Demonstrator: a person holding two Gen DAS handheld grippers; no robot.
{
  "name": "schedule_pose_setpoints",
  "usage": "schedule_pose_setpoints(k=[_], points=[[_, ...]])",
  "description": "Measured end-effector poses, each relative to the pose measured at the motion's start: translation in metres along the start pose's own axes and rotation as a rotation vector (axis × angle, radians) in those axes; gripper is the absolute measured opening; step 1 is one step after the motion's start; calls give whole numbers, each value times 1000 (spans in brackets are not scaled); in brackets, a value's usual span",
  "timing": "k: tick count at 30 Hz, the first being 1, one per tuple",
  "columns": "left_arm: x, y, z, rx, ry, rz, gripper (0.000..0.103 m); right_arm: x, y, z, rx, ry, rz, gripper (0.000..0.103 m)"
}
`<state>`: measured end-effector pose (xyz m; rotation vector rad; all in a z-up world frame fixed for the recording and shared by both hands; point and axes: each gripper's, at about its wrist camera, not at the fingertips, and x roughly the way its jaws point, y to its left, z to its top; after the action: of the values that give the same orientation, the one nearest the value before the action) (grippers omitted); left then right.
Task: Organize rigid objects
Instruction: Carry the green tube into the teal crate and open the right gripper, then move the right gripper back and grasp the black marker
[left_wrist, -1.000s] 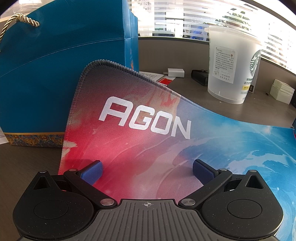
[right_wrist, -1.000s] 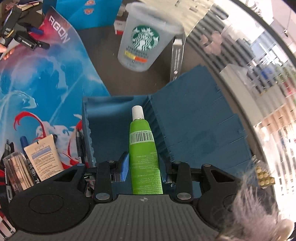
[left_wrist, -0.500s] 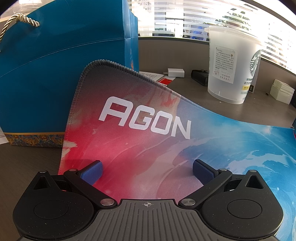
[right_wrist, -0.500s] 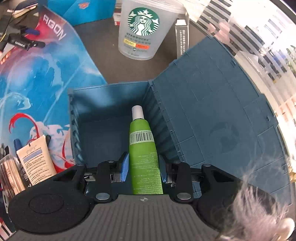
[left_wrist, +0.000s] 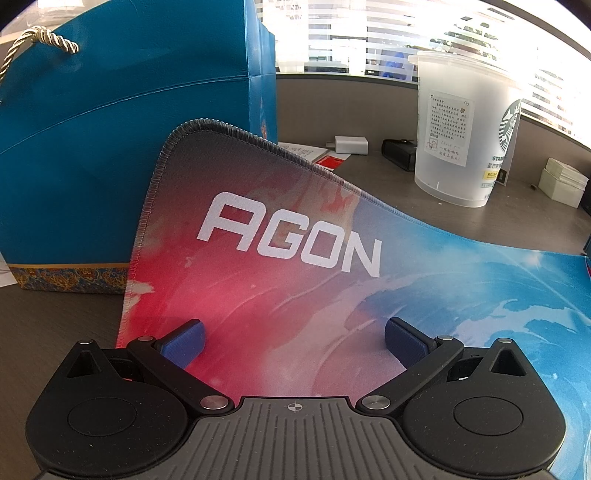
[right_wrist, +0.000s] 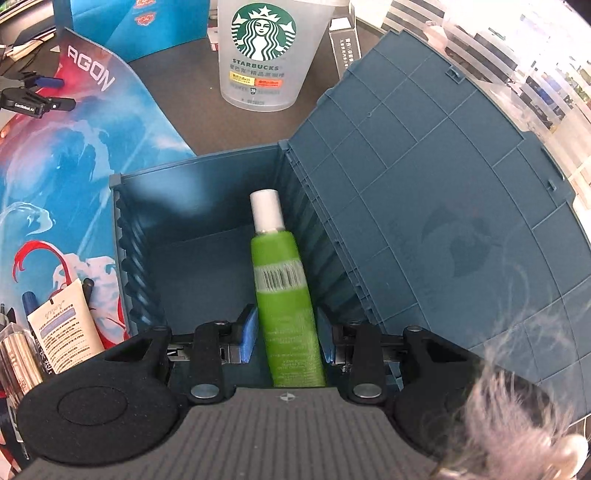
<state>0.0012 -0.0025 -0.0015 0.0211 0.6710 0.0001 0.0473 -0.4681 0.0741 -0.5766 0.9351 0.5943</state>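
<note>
Right gripper (right_wrist: 285, 334) is clamped on the green tube (right_wrist: 282, 291), blue pads pressing its lower body on both sides, cap end pointing away and down into the open blue bin (right_wrist: 177, 206). The tube hangs above the bin floor, close to the ribbed right wall, lid (right_wrist: 443, 206) folded back beyond it. Looks light, plastic, probably squeezable, so a mid-to-lower body grip is right; a harder squeeze would dent it, and the glossy skin could slip if tilted further. White cap (right_wrist: 266, 210) is the stiff end, poor place to pinch. Left of the bin, a cream tube (right_wrist: 64, 328) and pens lie on the mat, waiting. Left gripper (left_wrist: 293, 341) sits wide open and empty over the AGON mat (left_wrist: 295, 295); Starbucks cup (right_wrist: 264, 55) stands beyond.
</note>
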Motion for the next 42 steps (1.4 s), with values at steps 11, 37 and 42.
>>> schedule_pose_setpoints(k=[11,37,42], points=[[0,-1,0,0,0,-1,103,-16,5,-1,24,-37,-40,43],[0,0,0,1,0,-2,103,-96,210,-95,-162,-372,119,100],[0,0,0,1,0,-2,103,-91,225,-119,-68,-354,205,94]])
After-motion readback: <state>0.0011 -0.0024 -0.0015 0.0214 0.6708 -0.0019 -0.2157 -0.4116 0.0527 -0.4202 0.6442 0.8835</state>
